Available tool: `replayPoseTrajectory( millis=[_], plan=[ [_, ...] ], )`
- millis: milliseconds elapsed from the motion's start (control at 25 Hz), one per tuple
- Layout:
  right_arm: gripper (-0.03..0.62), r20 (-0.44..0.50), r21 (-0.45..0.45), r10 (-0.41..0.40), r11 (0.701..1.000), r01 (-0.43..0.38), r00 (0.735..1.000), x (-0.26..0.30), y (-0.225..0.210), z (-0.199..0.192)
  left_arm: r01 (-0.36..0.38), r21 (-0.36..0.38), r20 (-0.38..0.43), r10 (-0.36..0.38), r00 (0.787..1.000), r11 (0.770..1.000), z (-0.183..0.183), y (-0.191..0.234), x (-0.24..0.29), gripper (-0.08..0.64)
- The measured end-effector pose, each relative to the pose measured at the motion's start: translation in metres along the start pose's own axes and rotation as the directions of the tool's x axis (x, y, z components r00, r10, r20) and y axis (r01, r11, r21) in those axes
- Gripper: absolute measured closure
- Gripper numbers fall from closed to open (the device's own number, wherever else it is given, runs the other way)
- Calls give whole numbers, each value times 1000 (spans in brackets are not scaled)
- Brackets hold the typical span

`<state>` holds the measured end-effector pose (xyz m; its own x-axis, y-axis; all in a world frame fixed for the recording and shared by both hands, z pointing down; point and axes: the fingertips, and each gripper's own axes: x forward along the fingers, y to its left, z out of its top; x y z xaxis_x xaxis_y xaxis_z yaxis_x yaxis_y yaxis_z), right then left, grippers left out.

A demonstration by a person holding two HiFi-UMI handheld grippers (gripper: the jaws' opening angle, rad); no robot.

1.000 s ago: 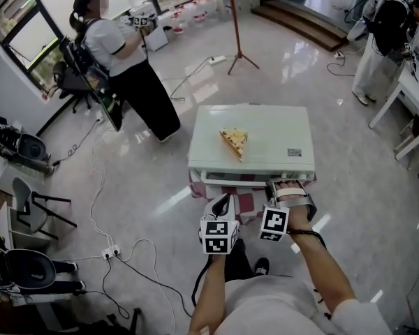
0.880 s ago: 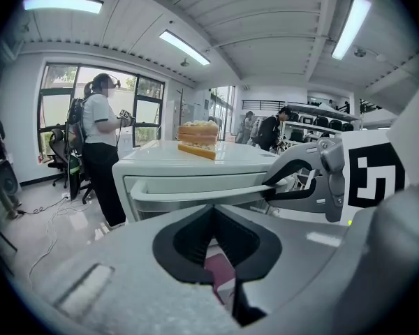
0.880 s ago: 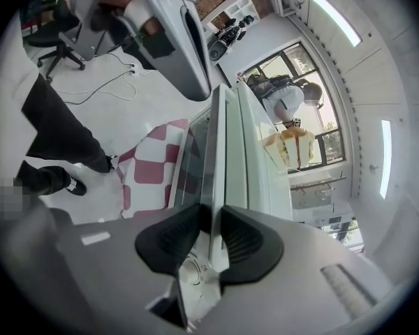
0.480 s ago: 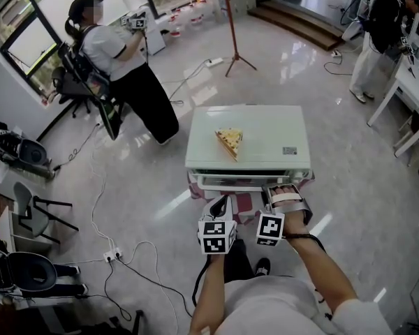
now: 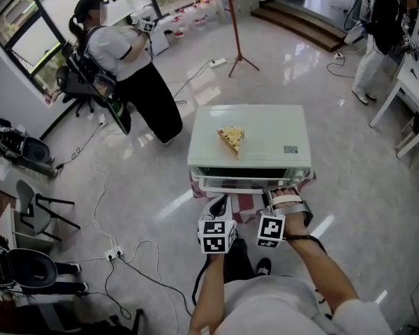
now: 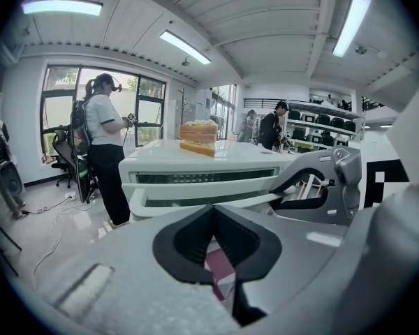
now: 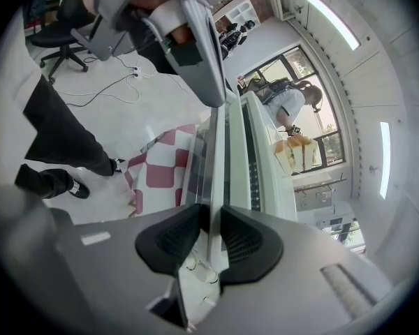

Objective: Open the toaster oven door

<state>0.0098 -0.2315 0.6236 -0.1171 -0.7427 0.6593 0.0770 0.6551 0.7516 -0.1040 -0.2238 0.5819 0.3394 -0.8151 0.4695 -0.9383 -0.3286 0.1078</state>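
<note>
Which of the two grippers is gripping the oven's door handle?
The right gripper: its jaws clamp the toaster oven's door handle. The left gripper is shut on nothing, beside it and short of the handle.

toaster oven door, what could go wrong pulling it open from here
1. The right gripper pinches the door handle towards its right end, so the pull may twist or slip off.
2. Nothing steadies the toaster oven; the left gripper is shut and free, so the oven might slide forward, shaking the sandwich slice on top.
</note>
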Motion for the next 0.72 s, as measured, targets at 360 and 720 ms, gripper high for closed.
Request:
replayPoseTrajectory(
  millis=[360,720],
  plan=[
    [502,18,20,29,999,-29,999,-7,13,3,0,1,2,0,1000,1000,-2,-4,-4,558],
    [509,42,50,71,996,-73,997,-14,35,7,5,-2,-8,-5,1000,1000,-11,-9,-6,558]
  ],
)
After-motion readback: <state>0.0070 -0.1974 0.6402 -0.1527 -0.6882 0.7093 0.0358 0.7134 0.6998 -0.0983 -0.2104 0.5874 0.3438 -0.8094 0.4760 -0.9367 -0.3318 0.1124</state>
